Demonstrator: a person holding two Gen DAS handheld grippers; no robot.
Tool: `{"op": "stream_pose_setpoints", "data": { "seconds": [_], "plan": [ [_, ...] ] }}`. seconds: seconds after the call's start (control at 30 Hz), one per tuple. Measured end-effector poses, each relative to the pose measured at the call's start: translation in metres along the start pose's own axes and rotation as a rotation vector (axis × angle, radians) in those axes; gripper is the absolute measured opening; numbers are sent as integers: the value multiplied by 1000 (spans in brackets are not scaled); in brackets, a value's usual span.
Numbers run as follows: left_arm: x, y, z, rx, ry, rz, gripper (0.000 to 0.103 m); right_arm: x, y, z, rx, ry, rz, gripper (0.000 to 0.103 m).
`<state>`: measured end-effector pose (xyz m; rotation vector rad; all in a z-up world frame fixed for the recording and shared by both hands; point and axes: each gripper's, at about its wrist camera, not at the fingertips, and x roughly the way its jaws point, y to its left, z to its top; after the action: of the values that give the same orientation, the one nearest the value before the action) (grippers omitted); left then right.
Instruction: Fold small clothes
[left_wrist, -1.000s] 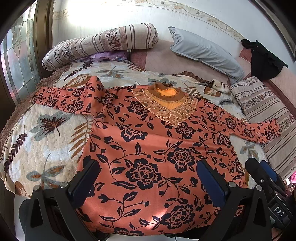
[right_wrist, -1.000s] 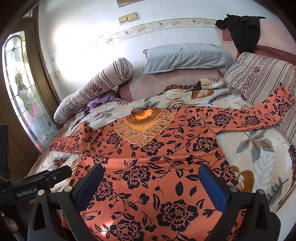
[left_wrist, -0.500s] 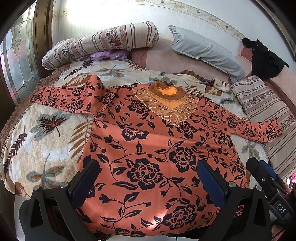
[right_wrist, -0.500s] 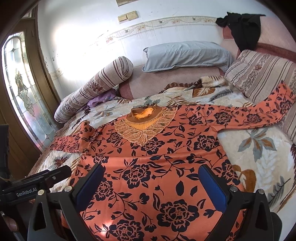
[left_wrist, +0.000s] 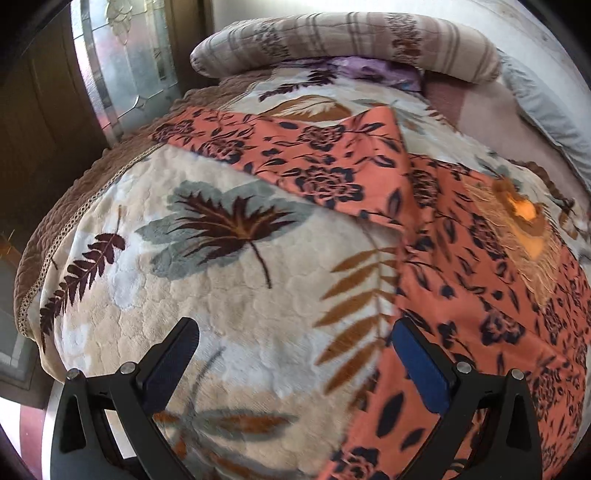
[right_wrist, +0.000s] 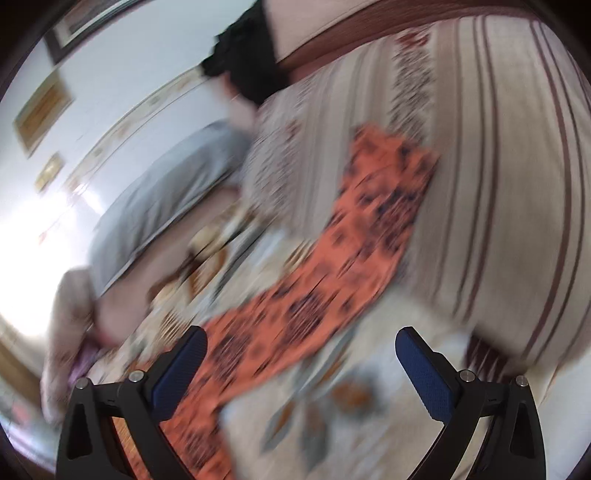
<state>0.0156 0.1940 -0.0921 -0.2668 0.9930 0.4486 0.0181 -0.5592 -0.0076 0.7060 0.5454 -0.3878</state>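
right hand-held gripper (right_wrist: 301, 354) spread wide, empty | orange floral sleeve (right_wrist: 332, 251) ends on striped pillow (right_wrist: 498, 184) | view blurred

The left tongs (left_wrist: 295, 350) now face the orange floral top's (left_wrist: 461, 258) left sleeve and the leaf-print blanket (left_wrist: 229, 295) instead of the top's body. The right tongs (right_wrist: 301, 350) now face its right sleeve (right_wrist: 351, 229) on the striped pillow (right_wrist: 498, 184), blurred.

left wrist cam: low and close over the cream leaf-print quilted blanket (left_wrist: 240, 295), facing the bed's left edge and striped bolster pillow (left_wrist: 351, 44) | right wrist cam: blurred, tilted, facing the big striped cushion (right_wrist: 498, 166) | shared: orange floral-print top (left_wrist: 461, 258) (right_wrist: 314, 288), opposite sleeves
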Motion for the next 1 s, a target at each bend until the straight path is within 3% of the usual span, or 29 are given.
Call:
{"op": "stream_pose_setpoints", "data": {
  "seconds": [0.17,0.3,0.33,0.43,0.47,0.6,0.73,0.9,1.0],
  "plan": [
    [35,24,1,-96,46,20,103,48,-28,77,-40,-80,-234,96],
    [42,18,-4,-66,29,59,103,81,-22,96,-93,-76,-340,96],
    [42,20,-5,-81,25,47,103,88,-17,97,-110,-69,-374,91],
    [41,27,-6,-93,27,9,103,103,1,105,-153,-7,-393,4],
    [43,28,-5,-89,29,1,103,106,11,109,-177,8,-384,4],
    [43,26,-4,-81,27,4,103,83,90,101,-318,-33,-234,4],
    [39,28,-5,-89,26,-9,103,45,215,66,-437,-66,60,5],
    [34,39,-4,-126,23,-78,103,0,360,-28,-474,-4,486,5],
    [33,44,-3,-149,23,-117,103,9,408,-105,-399,137,648,8]
  ]
}}
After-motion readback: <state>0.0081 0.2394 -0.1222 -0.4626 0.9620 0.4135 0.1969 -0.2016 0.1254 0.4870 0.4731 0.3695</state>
